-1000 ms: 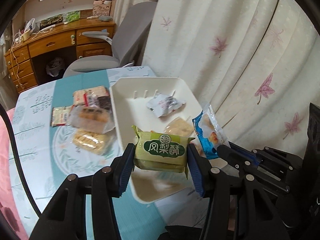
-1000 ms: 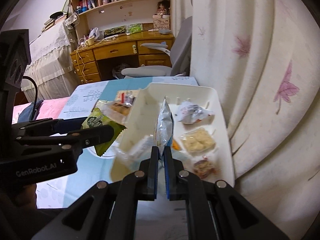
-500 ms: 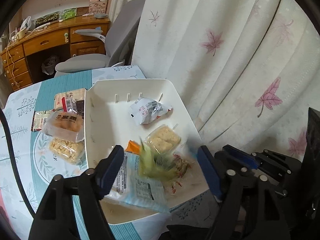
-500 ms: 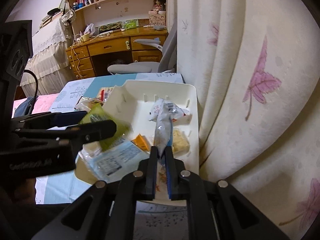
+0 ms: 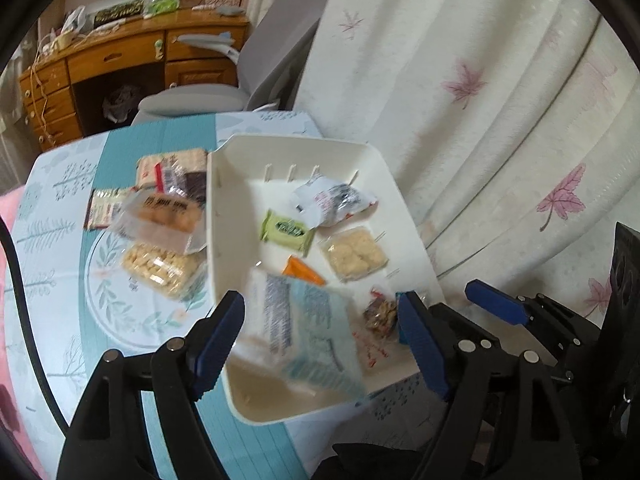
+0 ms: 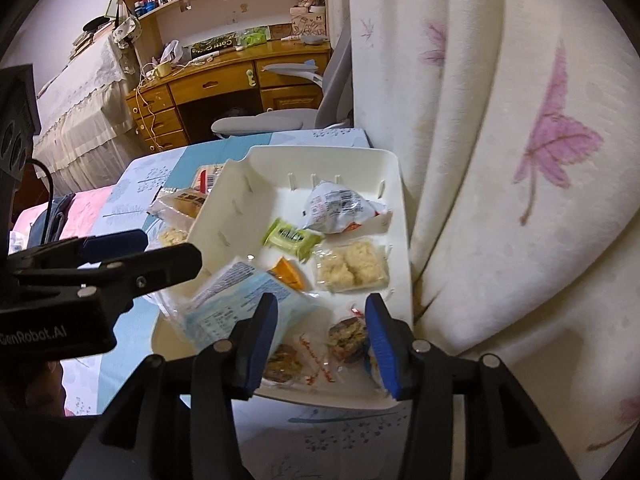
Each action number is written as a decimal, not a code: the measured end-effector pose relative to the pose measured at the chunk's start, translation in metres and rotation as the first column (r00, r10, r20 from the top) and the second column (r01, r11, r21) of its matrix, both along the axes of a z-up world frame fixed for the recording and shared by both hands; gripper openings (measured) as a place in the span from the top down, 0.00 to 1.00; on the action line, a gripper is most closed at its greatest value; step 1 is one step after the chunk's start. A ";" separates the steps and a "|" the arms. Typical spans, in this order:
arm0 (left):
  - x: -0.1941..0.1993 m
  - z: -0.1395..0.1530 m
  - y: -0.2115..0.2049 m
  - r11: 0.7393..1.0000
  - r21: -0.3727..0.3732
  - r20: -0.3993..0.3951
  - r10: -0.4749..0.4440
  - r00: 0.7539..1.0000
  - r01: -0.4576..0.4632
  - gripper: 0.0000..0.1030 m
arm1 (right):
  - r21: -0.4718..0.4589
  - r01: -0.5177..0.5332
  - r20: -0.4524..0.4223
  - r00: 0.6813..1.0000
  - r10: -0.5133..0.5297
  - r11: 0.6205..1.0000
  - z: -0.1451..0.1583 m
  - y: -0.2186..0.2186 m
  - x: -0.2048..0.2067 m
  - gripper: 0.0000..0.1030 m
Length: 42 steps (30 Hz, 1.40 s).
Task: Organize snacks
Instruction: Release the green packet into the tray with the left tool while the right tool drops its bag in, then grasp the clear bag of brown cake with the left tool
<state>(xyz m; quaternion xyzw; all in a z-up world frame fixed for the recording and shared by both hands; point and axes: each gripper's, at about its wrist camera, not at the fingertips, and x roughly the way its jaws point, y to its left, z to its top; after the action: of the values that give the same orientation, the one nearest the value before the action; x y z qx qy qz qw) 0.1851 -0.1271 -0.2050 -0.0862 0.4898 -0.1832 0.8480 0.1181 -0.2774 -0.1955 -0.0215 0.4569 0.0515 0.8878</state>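
Over the white tray (image 5: 224,216) both grippers hang with nothing in them. The left gripper (image 5: 320,332) has just been spreading its jaws and they stand wide apart, empty; the green pastry packet (image 5: 286,232) lies loose on the tray floor, just beside the white crinkled wrapper (image 5: 332,200). The right gripper (image 6: 322,344) has likewise just been opening, its jaws released and gripping nothing, though the brown nut bars (image 6: 348,334) show on the tray floor between and below its pads.

So the drop-off looks finished for this pair, and I'd judge the next step is to go back for more. Four or so packets wait on the table (image 5: 56,264) to the left of the tray: a bun in clear film (image 5: 160,216), a pack of pale puffed bites (image 5: 160,268), a reddish flat pack (image 5: 106,208) and a dark-labelled one (image 5: 176,172) behind. The left gripper is the nearer, and would need to swing clear of the tray wall before lowering.

Hard to read: the pale blue packet (image 5: 304,320) is blurred, so I cannot say whether it has settled, and it covers most of an orange wedge (image 5: 302,270). The stacked table packets overlap, hiding their edges.
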 end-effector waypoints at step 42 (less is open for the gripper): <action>0.054 -0.012 0.237 0.998 0.058 -0.273 0.007 0.962 0.009 0.24 | 0.221 0.221 -0.059 0.975 -0.213 0.950 -0.040 0.216 -0.007 0.34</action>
<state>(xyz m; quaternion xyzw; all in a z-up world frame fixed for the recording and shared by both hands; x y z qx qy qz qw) 0.2390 0.1095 -0.2171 -0.0853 0.6071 -0.1557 0.7746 0.1116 -0.0618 -0.2357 0.1311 0.4630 0.0058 0.8766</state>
